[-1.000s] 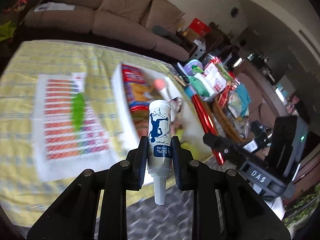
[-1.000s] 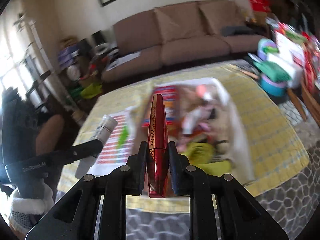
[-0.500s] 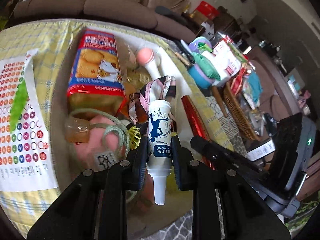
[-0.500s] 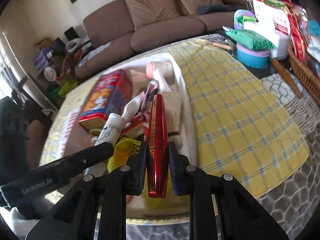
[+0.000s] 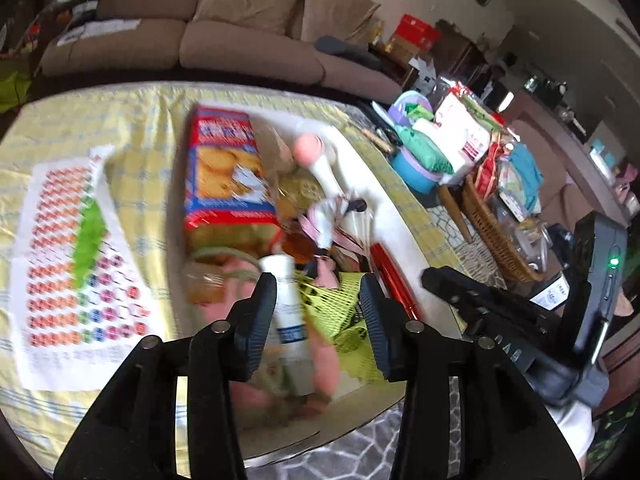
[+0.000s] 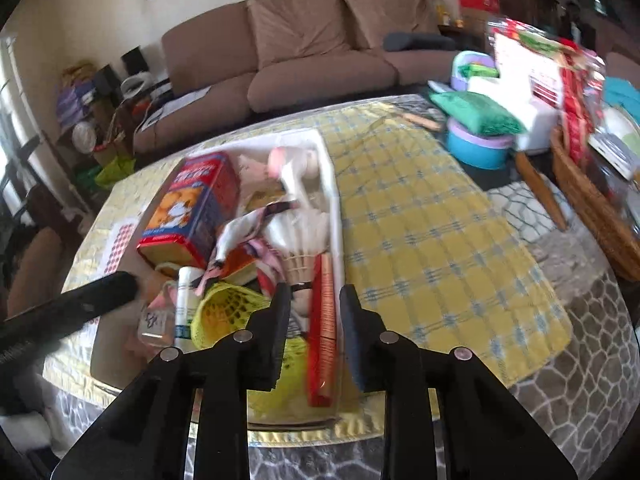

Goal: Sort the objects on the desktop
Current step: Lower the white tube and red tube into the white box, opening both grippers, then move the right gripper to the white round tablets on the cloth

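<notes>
The left gripper [image 5: 318, 316] is opening its jaws over the near end of the white tray [image 6: 334, 184]. The white tube [image 5: 289, 316] is sitting between them, blurred and tilted, close against the left finger [image 5: 256, 326] and clear of the right one, so nothing is pressing on it from both sides. The right gripper [image 6: 314, 330] is opening too. The red mascara tube [image 6: 323, 328] is lying lengthwise in the gap between its jaws, along the tray's right wall, with space showing on either side of it.

Around the two things the tray is crowding up. A yellow mesh piece [image 6: 228, 308] is lying between the white tube and the red one. A shuttlecock [image 6: 302, 240] is resting just beyond the mascara tube, a patterned ribbon [image 6: 240, 232] is curling beside it, and a red and blue biscuit packet [image 6: 188, 208] is filling the tray's left side. A pink-headed white wand [image 6: 292, 172] is lying at the far end. A pale pink thing with a green cord [image 5: 224, 264] is lying under the left gripper, too blurred to make out.

The tray is sitting on a yellow checked cloth [image 6: 420, 220] covering the table. A sheet of coloured dot stickers [image 5: 68, 272] is lying to the tray's left, with a green strip [image 5: 90, 236] on it. A brown sofa [image 6: 312, 52] is standing behind the table, a wicker basket [image 6: 592, 208] of packets is to the right, and a grey patterned floor [image 6: 580, 380] is showing below.
</notes>
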The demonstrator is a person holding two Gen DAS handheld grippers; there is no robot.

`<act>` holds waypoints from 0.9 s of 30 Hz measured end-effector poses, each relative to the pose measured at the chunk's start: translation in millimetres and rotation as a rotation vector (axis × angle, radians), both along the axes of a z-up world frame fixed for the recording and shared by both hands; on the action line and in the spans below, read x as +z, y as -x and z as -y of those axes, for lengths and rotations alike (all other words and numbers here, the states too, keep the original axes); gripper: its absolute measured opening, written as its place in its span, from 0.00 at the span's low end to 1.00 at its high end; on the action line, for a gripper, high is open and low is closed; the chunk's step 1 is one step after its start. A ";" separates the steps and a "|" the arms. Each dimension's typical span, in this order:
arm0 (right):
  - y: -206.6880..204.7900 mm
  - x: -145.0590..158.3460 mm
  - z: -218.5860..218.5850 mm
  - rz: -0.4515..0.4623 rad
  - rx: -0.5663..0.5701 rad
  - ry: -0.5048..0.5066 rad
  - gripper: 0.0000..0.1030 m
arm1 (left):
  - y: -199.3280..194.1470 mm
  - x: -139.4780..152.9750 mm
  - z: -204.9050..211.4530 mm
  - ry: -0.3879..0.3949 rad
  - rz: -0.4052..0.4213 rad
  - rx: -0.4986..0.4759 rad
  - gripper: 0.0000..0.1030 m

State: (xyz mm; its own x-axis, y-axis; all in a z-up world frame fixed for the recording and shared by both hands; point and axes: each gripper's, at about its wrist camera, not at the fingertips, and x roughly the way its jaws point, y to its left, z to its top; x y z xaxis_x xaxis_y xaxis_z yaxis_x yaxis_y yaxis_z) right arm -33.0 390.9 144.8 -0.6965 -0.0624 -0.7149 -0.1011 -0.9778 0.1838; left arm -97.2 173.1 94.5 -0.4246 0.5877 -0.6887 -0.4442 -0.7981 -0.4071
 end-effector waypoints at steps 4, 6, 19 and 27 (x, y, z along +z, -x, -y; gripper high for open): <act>-11.6 11.5 -7.3 -0.055 0.012 0.091 0.28 | 0.8 11.6 24.7 -0.002 -0.005 0.001 0.42; -17.1 22.1 -2.5 -0.086 0.032 0.088 0.28 | -0.9 15.7 39.1 0.005 -0.012 0.004 0.52; -20.7 6.3 3.5 0.050 -0.031 0.003 0.52 | -4.7 -13.1 102.7 -0.023 0.120 0.015 0.74; -13.8 -28.3 -16.0 0.142 -0.027 0.068 0.42 | -3.5 -40.2 39.5 -0.017 0.203 -0.079 0.72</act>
